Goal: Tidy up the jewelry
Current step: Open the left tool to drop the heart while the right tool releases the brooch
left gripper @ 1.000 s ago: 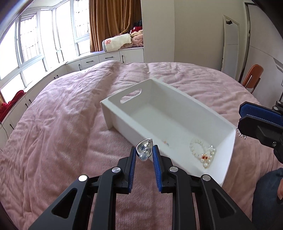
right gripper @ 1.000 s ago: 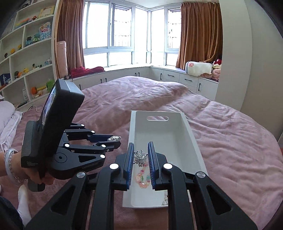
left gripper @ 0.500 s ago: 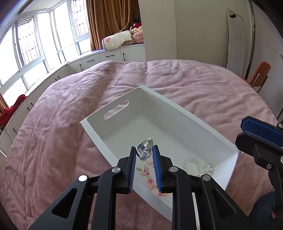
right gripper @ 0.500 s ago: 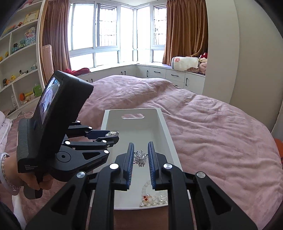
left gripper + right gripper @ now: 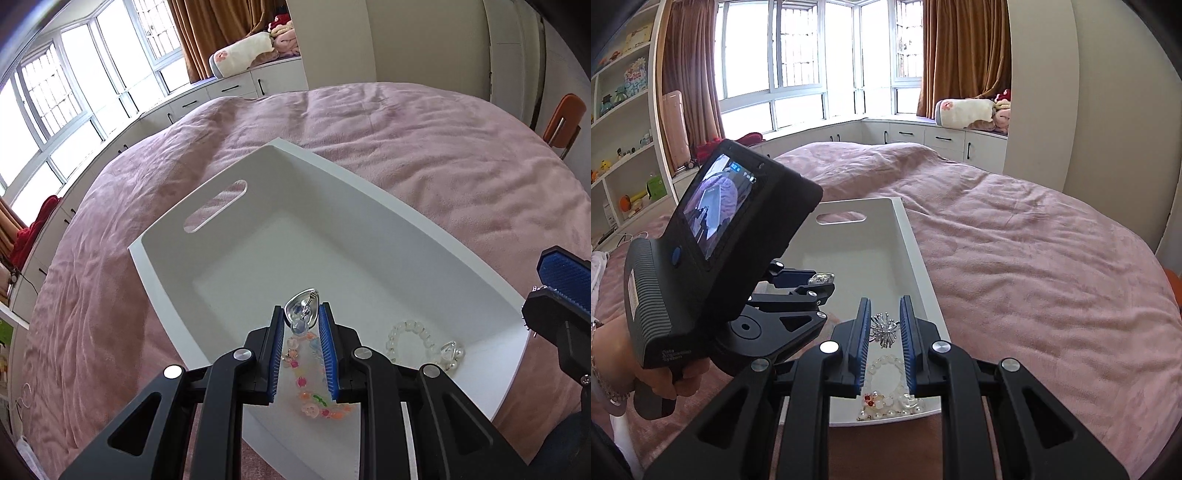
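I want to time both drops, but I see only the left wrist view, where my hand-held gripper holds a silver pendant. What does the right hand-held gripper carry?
Observer: The right hand-held gripper is shut on a silver spiky brooch.
Operator: Is this brooch over the tray?
Observer: It appears so. It hangs over the near end of the white tray, and the pearl bracelet shows directly below it.
Operator: Is that bracelet only pearls?
Observer: No, a few red beads sit in it, close to the tray's near wall.
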`<state>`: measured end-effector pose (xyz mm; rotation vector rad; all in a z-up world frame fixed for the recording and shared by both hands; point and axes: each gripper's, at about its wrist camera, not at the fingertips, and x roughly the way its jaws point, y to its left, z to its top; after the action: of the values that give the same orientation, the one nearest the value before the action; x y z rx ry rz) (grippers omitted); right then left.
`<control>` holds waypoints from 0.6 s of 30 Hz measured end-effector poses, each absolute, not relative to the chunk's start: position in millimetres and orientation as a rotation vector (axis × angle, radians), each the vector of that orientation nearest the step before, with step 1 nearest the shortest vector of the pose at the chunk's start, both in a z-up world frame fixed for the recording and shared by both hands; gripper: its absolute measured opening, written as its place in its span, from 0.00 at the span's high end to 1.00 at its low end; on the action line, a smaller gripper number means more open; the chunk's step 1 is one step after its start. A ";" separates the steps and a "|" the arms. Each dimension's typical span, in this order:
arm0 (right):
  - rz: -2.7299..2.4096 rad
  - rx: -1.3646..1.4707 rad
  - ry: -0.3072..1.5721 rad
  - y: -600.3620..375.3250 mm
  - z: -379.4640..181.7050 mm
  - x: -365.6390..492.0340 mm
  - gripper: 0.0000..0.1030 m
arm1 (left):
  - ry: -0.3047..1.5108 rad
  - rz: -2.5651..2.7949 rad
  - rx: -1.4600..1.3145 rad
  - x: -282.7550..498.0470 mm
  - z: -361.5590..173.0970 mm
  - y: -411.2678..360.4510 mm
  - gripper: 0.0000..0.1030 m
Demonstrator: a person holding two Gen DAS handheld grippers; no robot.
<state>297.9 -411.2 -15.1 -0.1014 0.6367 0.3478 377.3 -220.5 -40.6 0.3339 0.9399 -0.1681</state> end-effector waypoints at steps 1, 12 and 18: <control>0.347 -0.103 0.641 -411.8 -16.6 298.2 0.84 | 0.944 -0.165 0.337 378.3 -42.2 -222.4 0.76; 0.344 -0.101 0.658 -416.3 -23.6 299.9 0.84 | 0.976 -0.159 0.362 384.2 -51.9 -230.4 0.76; 0.331 -0.107 0.660 -414.4 -22.8 299.1 0.77 | 0.961 -0.141 0.383 381.8 -52.1 -230.9 0.54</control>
<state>299.1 -414.4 -22.8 -0.1072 0.6601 0.3306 381.8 -230.9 -52.1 0.3828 0.9612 -0.1413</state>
